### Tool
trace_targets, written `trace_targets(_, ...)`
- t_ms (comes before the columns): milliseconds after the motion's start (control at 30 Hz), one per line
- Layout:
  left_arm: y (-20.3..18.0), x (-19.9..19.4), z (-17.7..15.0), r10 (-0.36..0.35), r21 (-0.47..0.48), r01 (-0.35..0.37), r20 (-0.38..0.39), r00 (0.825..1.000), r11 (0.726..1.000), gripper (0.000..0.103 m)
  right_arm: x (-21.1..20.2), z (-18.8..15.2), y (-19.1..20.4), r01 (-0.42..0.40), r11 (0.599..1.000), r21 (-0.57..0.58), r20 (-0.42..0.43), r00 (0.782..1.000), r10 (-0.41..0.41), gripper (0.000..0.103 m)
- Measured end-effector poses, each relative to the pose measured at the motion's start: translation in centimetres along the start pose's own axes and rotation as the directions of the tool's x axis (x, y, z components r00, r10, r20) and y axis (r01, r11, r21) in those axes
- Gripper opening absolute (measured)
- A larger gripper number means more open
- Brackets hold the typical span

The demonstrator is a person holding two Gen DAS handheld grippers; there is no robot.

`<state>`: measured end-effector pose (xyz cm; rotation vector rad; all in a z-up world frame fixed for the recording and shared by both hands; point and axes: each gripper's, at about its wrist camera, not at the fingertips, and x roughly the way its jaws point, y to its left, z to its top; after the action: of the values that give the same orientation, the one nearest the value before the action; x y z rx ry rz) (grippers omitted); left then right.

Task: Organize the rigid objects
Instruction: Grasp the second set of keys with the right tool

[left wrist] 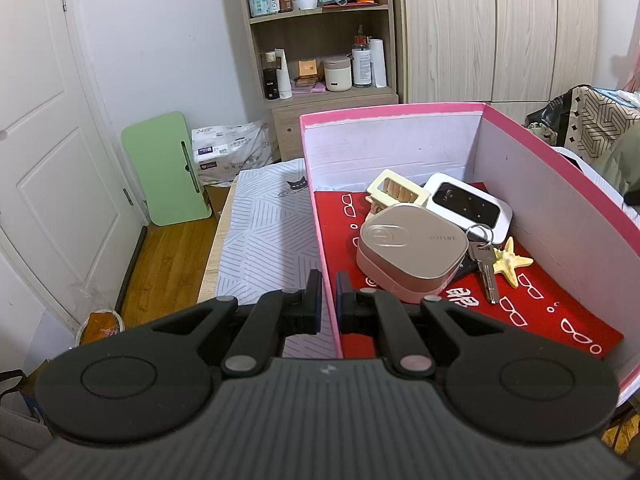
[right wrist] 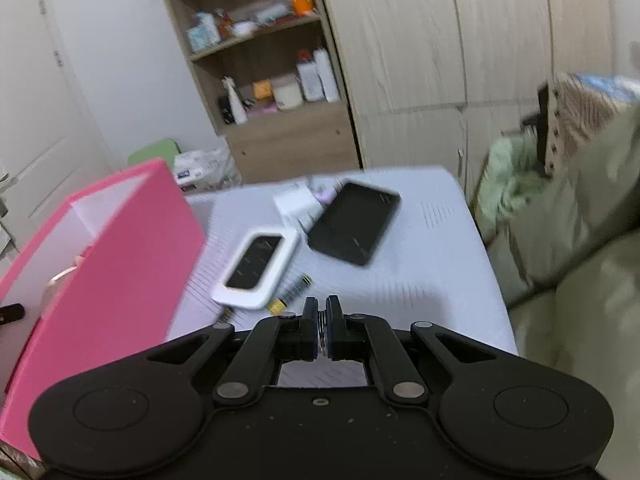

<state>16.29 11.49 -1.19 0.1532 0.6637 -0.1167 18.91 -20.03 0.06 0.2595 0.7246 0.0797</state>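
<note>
My left gripper (left wrist: pixel 329 282) is shut on the left wall of the pink box (left wrist: pixel 560 168). Inside the box, on a red mat (left wrist: pixel 552 312), lie a rose-gold case (left wrist: pixel 412 252), a white Wi-Fi device (left wrist: pixel 468 204), a cream hair clip (left wrist: pixel 396 192), keys (left wrist: pixel 485 270) and a yellow starfish (left wrist: pixel 512 262). My right gripper (right wrist: pixel 322 308) hangs low over the table, shut on a thin silvery thing (right wrist: pixel 322 330) that is too small and blurred to name. Ahead of it lie a second white Wi-Fi device (right wrist: pixel 256 272), a black flat device (right wrist: pixel 354 222), a white plug (right wrist: pixel 296 204) and loose batteries (right wrist: pixel 294 292).
The pink box (right wrist: pixel 100 260) stands left of the right gripper on a table with a pale striped cloth (right wrist: pixel 420 272). A sofa with piled clothes (right wrist: pixel 568 216) borders the table's right edge. A shelf unit (left wrist: pixel 320 40) and wardrobe (left wrist: pixel 500 32) stand behind.
</note>
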Motion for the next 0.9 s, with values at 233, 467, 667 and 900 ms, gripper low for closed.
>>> trace_targets(233,-0.3,0.1,0.0,0.002,0.013,-0.002,0.0,1.0,1.0,0.006,-1.4,2.2,3.9,-0.027,0.994,-0.107,0.028,0.999,0.03,0.006)
trace_targets(467,-0.3,0.1,0.0,0.0,0.008,0.0,-0.001,1.0,1.0,0.006,-3.2,4.4,6.9,-0.085,0.982,-0.168,0.04,0.995,0.093,0.006)
trace_targets(667,-0.3,0.1,-0.1,-0.004,0.0,0.004,0.002,1.0,1.0,0.006,-5.1,6.4,9.9,-0.135,0.96,-0.246,0.066,0.986,0.155,0.006)
trace_targets(900,0.0,0.0,0.0,-0.012,-0.018,0.012,0.003,1.0,1.0,0.006,-5.8,7.4,12.7,-0.207,0.935,-0.287,0.075,0.968,0.238,0.006)
